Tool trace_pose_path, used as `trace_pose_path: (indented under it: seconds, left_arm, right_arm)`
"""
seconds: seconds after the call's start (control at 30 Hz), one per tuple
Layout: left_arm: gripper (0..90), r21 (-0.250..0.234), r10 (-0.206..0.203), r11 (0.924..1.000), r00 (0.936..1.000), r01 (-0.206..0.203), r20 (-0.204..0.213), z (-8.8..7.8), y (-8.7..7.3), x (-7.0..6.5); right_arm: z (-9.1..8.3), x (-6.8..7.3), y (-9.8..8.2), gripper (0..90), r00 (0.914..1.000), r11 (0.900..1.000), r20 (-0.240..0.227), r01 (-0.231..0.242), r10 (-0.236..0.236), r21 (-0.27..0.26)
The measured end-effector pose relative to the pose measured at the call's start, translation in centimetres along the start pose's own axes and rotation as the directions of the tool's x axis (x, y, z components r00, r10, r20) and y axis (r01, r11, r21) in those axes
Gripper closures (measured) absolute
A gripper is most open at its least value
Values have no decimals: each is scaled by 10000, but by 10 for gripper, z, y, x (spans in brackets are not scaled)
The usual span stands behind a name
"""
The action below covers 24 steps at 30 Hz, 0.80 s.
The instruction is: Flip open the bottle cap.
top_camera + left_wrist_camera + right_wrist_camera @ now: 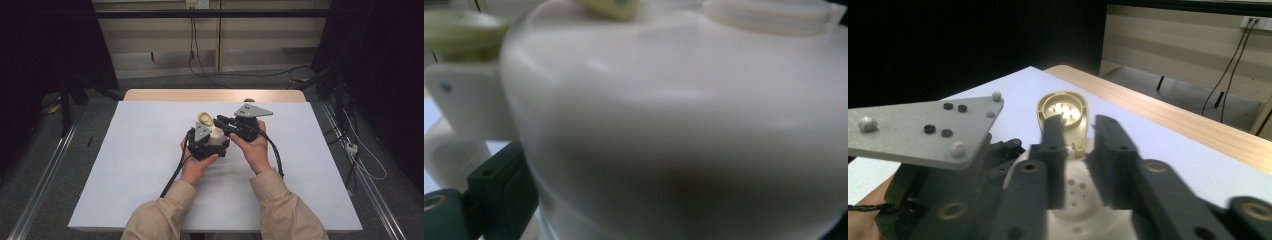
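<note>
Closest to the person, the left gripper [212,145] is clamped around the sides of a small white jar [216,136], holding it in the middle of the white table [125,165]. Just past it, the right gripper [1079,165] has its two black jaws a little apart over the jar's top with holes, with nothing squeezed between them. Behind them the yellow flip lid [1062,111] already stands open, so I think the opening part is done and closing it may be left.
</note>
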<state>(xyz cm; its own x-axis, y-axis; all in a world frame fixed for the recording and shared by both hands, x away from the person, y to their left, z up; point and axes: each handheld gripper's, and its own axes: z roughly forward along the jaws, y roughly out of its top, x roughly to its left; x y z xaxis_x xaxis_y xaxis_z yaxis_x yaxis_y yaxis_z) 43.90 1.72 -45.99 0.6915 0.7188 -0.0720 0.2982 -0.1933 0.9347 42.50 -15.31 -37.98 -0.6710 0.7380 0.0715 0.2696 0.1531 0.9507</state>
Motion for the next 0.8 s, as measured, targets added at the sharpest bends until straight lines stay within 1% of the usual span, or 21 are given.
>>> trace_pose_path:
  seconds: [0.03,0.1,0.17,0.2,0.23,0.27,0.3,0.33,0.4,0.43,0.47,0.5,0.57,0.6,0.63,0.7,0.77,0.8]
  left_arm:
    - [36,-1,-18,10000,10000,18,14,0,0,0]
    - [35,60,-65,10000,10000,65,73,0,0,1]
    - [33,142,-164,9998,9997,162,202,0,0,2]
    - [32,214,-257,9995,9993,252,264,-1,0,2]
    - [29,298,-354,9990,9989,345,302,-2,0,3]
    - [29,327,-267,9991,9992,257,308,-3,1,2]
    - [30,318,-121,9994,9994,111,318,-4,1,2]
    - [31,362,-63,9993,9994,51,334,-5,1,2]
    - [31,480,-146,9988,9993,130,346,-6,0,1]
    - [32,517,-141,9986,9994,124,330,-7,0,1]
    - [33,567,-158,9983,9994,140,312,-8,0,1]
    - [33,687,-201,9975,9993,179,317,-8,0,1]
    - [32,887,-204,9959,9990,168,397,-10,0,3]
    - [32,905,-334,9955,9984,292,456,-10,-1,2]
    - [30,978,-287,9949,9986,242,454,-12,-1,2]
    - [41,1363,-43,9907,9990,-17,435,-16,-4,2]
    - [54,1482,199,9886,9988,-263,446,-23,-7,4]
    - [56,1424,142,9896,9987,-210,488,-27,-8,4]
  right_arm:
    - [-1,0,-1,687,10000,10000,60,-22,22,-1]
    - [-4,0,-2,592,9999,9999,108,-115,115,-60]
    - [-7,-2,-3,530,9995,9995,118,-302,303,-126]
    - [-9,-3,-4,482,9988,9987,139,-466,468,-181]
    - [-10,-3,-4,457,9983,9979,137,-561,566,-318]
    - [-12,-4,-4,440,9983,9975,58,-580,582,-396]
    - [-13,-3,-5,397,9982,9975,59,-598,601,-368]
    - [-14,-3,-5,346,9981,9975,141,-598,604,-379]
    - [-18,-2,-5,335,9981,9965,112,-590,598,-589]
    - [-19,-2,-5,299,9980,9961,96,-611,618,-636]
    - [-20,-1,-5,242,9980,9964,100,-614,620,-582]
    - [-20,-1,-6,211,9978,9968,178,-637,646,-473]
    - [-23,0,-8,205,9976,9967,316,-606,623,-535]
    - [-24,-1,-10,187,9972,9961,308,-669,687,-574]
    - [-26,-1,-11,169,9965,9955,282,-771,787,-550]
    - [-30,-1,-12,161,9964,9959,419,-710,735,-568]
    - [-35,-1,-14,131,9963,9960,492,-673,701,-580]
    - [-37,-2,-15,115,9958,9959,535,-711,741,-557]
